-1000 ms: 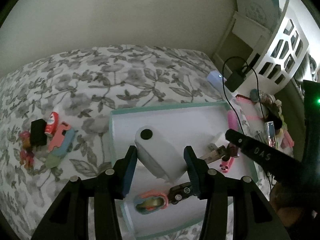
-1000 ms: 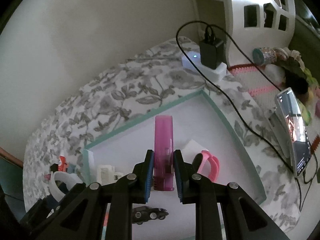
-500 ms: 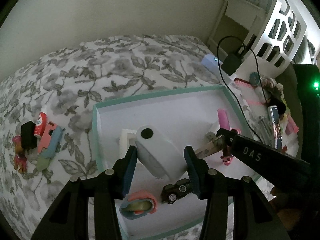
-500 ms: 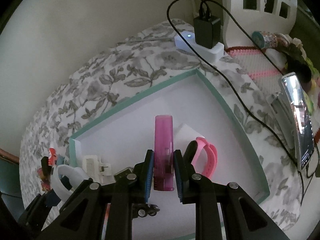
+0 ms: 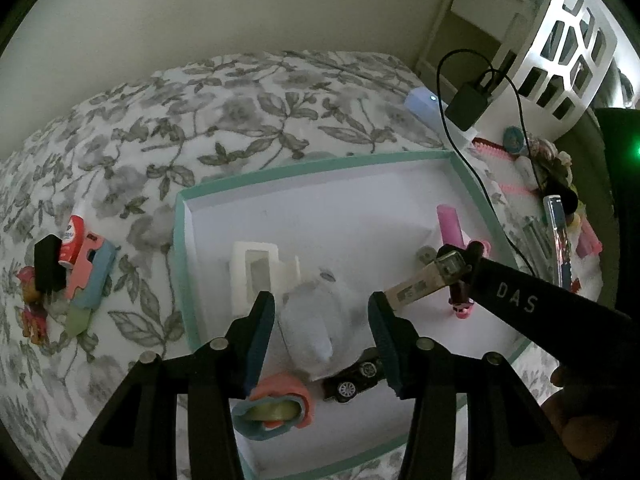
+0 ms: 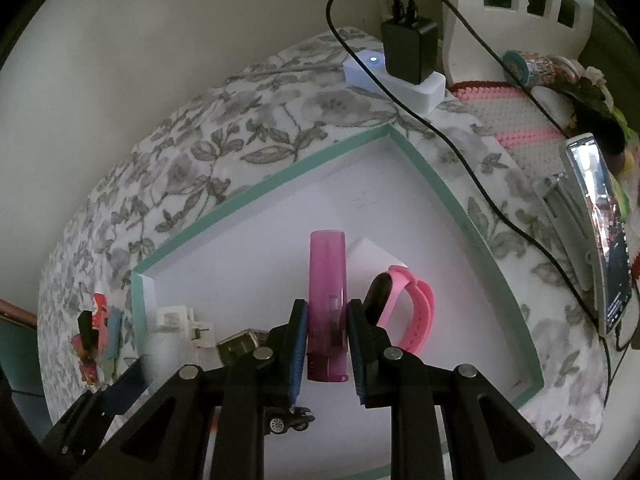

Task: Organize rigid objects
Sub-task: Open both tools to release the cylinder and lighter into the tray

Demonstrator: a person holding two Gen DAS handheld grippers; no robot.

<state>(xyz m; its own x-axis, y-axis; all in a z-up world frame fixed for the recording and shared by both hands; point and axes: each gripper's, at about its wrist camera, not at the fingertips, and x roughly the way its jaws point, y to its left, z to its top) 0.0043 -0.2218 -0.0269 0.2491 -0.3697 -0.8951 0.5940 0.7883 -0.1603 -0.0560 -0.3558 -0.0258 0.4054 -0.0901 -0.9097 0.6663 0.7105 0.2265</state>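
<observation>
A white box tray with a teal rim [image 5: 320, 164] lies on a flowered bed cover. My left gripper [image 5: 322, 336] hangs over the tray's near left part, shut on a white rounded case [image 5: 316, 320] that looks blurred. In the right wrist view my right gripper [image 6: 327, 314] is shut on a magenta tube [image 6: 327, 280], low over the tray [image 6: 260, 196] and beside a pink watch band [image 6: 408, 312]. Inside the tray lie a white plug [image 5: 252, 268], a black toy car [image 5: 352, 380], a pink and blue tape ring [image 5: 276, 408] and a gold stick [image 5: 424, 284].
Left of the tray on the cover sit a red tube, a black block and pink and blue pieces [image 5: 80, 264]. A power strip with a black charger [image 6: 404, 56] and its cable lies behind the tray. A phone on a stand [image 6: 600, 240] is at the right.
Both grippers have sunk toward the tray, each keeping its object. The white plug has come into the left wrist view, and the white case now looks blurred.
</observation>
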